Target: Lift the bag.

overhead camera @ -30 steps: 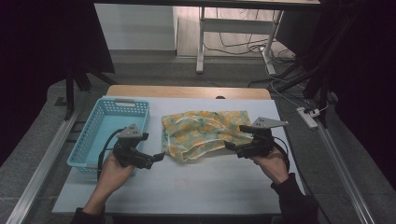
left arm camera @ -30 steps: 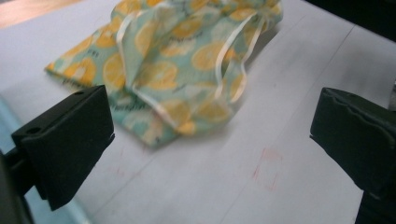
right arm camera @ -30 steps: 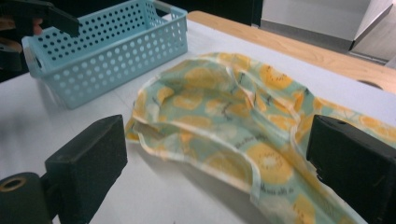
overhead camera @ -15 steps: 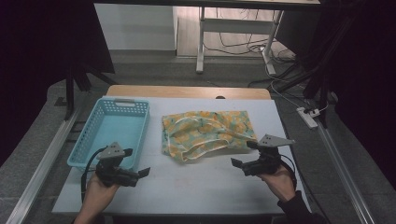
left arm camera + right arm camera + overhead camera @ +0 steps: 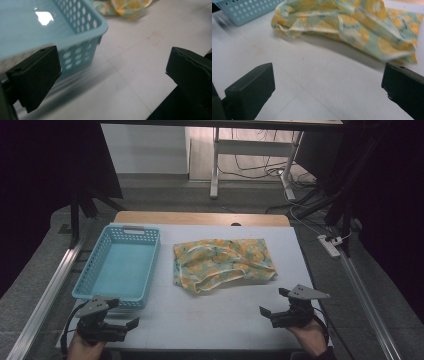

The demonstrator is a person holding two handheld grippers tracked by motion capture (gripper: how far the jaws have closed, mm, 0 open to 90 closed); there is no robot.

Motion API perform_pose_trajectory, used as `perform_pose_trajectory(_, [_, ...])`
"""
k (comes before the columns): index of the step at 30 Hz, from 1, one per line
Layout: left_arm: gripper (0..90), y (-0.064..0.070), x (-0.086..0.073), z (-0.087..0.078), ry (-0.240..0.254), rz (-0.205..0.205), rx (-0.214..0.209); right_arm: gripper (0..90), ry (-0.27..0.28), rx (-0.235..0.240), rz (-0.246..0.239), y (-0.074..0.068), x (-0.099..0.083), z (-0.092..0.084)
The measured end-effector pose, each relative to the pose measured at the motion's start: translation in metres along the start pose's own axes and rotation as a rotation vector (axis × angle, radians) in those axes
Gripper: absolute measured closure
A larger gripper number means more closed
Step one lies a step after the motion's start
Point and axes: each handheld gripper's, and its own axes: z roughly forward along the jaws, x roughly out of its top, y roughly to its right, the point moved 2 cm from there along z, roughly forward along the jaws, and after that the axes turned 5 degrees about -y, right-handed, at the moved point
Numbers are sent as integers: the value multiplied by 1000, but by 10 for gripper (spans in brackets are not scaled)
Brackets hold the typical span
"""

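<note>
Cloth [image 5: 223, 263], yellow-and-green printed, lies crumpled mid-table, well apart from both the left gripper [image 5: 131, 324] and right gripper [image 5: 272, 308]; each gapes wide, grasping nothing.

On the table [image 5: 220, 315] the basket [image 5: 120, 265] stands at the left, and the folded cloth [image 5: 222, 262] lies just beside it to the right, about in the middle. Both are apart from each other, with a narrow strip of table between. The left gripper [image 5: 131, 324] is at the near edge, just before the near end of the basket. The right gripper [image 5: 272, 302] is at the near right, before the right end of the cloth and apart from it. Behind the table, on the floor, stands a frame leg [image 5: 215, 165] among cables, and a power strip [image 5: 330, 245] lies on the floor to the right of the table.
</note>
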Motion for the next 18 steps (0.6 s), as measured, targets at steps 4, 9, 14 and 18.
perform_pose_trajectory(4, [0, -6, -12, -1, -23, -12, 42, 0, -23, -14, 11, 0, -14, -6])
perform_pose_trajectory(9, [0, -12, -25, -1, -67, -31, 88, 0, -68, -35, 22, 0, -30, -10])
perform_pose_trajectory(14, [0, -15, -29, -2, -102, -65, 110, 0, -133, -45, 33, 0, -44, -13])
perform_pose_trajectory(18, [0, -15, -28, 0, -120, -65, 110, 0, -146, -46, 46, 2, -46, -13])
